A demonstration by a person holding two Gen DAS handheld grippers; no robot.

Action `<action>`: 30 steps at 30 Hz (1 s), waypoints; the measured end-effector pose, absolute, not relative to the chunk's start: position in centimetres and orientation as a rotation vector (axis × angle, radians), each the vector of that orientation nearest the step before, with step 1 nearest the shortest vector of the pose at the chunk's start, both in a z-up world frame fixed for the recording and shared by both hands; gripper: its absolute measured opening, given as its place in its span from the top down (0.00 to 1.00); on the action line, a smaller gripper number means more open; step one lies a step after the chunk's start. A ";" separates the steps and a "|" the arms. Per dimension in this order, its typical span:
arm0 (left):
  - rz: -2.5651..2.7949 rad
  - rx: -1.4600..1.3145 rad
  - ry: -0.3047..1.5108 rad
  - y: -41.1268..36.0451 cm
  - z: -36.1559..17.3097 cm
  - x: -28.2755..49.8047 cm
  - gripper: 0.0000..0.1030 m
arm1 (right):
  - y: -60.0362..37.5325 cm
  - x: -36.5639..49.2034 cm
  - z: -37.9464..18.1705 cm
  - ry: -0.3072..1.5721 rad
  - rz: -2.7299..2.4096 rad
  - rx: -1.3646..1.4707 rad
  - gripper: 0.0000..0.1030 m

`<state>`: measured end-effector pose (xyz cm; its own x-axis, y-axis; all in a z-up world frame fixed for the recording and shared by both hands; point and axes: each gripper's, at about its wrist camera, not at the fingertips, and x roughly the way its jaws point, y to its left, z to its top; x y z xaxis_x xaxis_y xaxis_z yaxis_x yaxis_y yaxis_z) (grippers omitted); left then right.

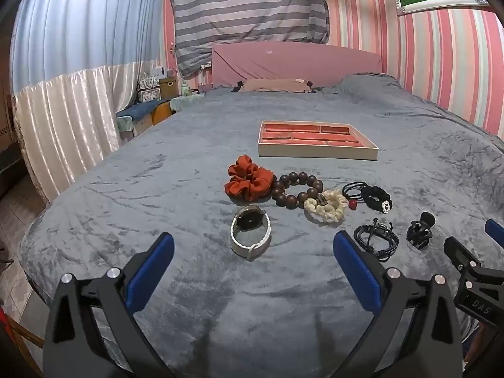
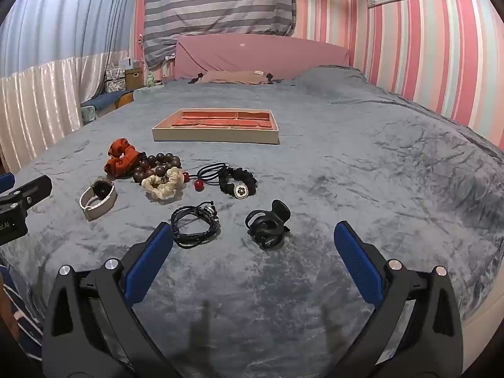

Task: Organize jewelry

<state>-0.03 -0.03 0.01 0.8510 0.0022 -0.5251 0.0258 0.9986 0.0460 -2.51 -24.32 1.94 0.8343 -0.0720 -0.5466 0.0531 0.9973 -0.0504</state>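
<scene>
A cream tray with red compartments (image 1: 318, 152) (image 2: 217, 134) lies on the grey bed. Nearer lie a rust scrunchie (image 1: 249, 178) (image 2: 121, 159), a brown bead bracelet (image 1: 297, 189) (image 2: 157, 165), a cream scrunchie (image 1: 326, 209) (image 2: 162, 186), a white-strap watch (image 1: 250, 233) (image 2: 97, 197), a black scrunchie with a charm (image 1: 376, 200) (image 2: 237, 182), a black cord bracelet (image 1: 376, 241) (image 2: 195, 225) and a black hair claw (image 1: 420, 230) (image 2: 267, 225). My left gripper (image 1: 253, 258) is open, just short of the watch. My right gripper (image 2: 253, 249) is open, just short of the claw.
The grey blanket (image 1: 157, 189) covers the whole bed. A pink headboard (image 1: 296, 61) and a pillow (image 1: 274, 85) are at the far end. White curtains (image 1: 63, 119) hang on the left. The right gripper's body shows at the left wrist view's right edge (image 1: 472, 271).
</scene>
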 end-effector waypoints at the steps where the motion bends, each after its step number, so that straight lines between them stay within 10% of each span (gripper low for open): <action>1: -0.012 0.051 0.553 0.0 0.0 0.0 0.04 | -24.3 -2.5 2.0 0.581 -0.067 -0.035 0.04; 30: -0.015 0.040 0.560 0.1 -0.2 -0.1 0.04 | -24.6 -2.4 2.0 0.575 -0.091 -0.032 0.04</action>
<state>-0.08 0.05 -0.19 0.8470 -0.0029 -0.5316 0.0250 0.9991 0.0344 -2.45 -24.63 2.03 0.8351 -0.0948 -0.5418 0.0771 0.9955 -0.0555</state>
